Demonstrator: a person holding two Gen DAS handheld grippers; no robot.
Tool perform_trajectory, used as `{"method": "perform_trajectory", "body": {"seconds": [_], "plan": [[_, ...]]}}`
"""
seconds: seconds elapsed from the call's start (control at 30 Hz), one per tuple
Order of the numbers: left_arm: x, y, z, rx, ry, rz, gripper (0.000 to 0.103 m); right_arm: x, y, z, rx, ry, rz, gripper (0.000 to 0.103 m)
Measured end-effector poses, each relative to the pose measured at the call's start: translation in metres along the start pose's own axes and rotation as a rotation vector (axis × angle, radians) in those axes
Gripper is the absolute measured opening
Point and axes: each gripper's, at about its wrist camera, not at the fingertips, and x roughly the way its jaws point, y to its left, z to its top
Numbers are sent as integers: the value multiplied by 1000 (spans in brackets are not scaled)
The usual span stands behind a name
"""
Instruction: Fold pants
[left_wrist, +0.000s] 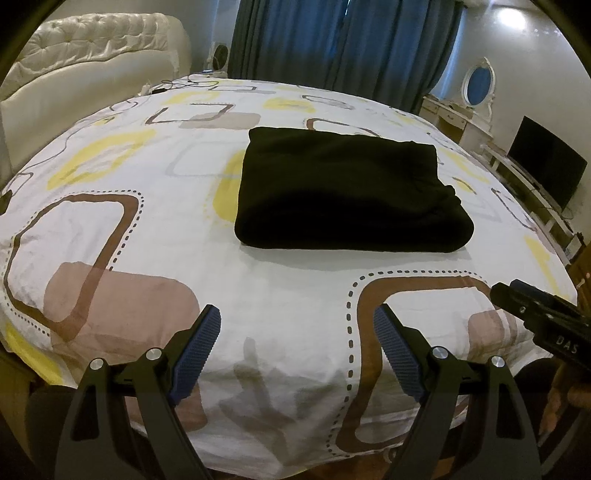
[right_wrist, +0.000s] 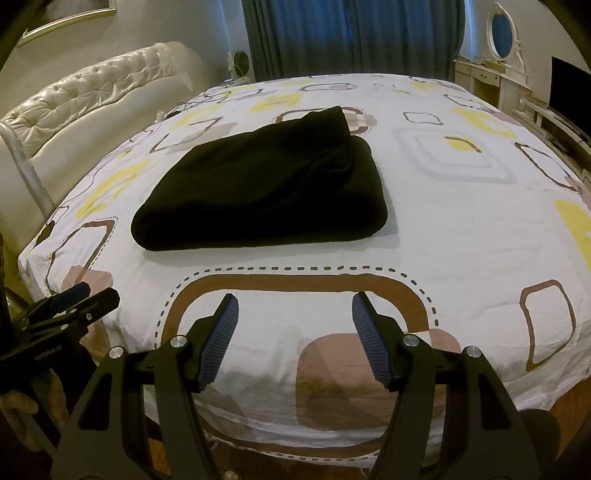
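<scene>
The black pants (left_wrist: 343, 192) lie folded in a thick rectangular stack on the patterned bed sheet (left_wrist: 280, 288); they also show in the right wrist view (right_wrist: 266, 188), left of centre. My left gripper (left_wrist: 297, 317) is open and empty, held above the near edge of the bed, well short of the pants. My right gripper (right_wrist: 293, 302) is open and empty too, near the bed's front edge. The right gripper shows at the right in the left wrist view (left_wrist: 496, 291), and the left gripper at the left in the right wrist view (right_wrist: 110, 293).
A cream tufted headboard (left_wrist: 85, 62) stands at the left. Blue curtains (left_wrist: 343, 40) hang behind the bed. A white dresser with an oval mirror (left_wrist: 478, 85) and a dark TV screen (left_wrist: 546, 162) stand at the right. Cables lie at the bed's far corner (left_wrist: 177, 85).
</scene>
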Motion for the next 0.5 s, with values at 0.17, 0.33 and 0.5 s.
{"method": "perform_trajectory", "body": {"seconds": [0.17,0.33,0.5], "plan": [[0,1,0,-12,4,3,84,1,1,-1,0,6,3,64],[0,0,0,-13,8,9,84,2,1,-2,0,10,8,64],[0,-2,2,0,7,34,84,2,2,-3,0,13,15,64]]}}
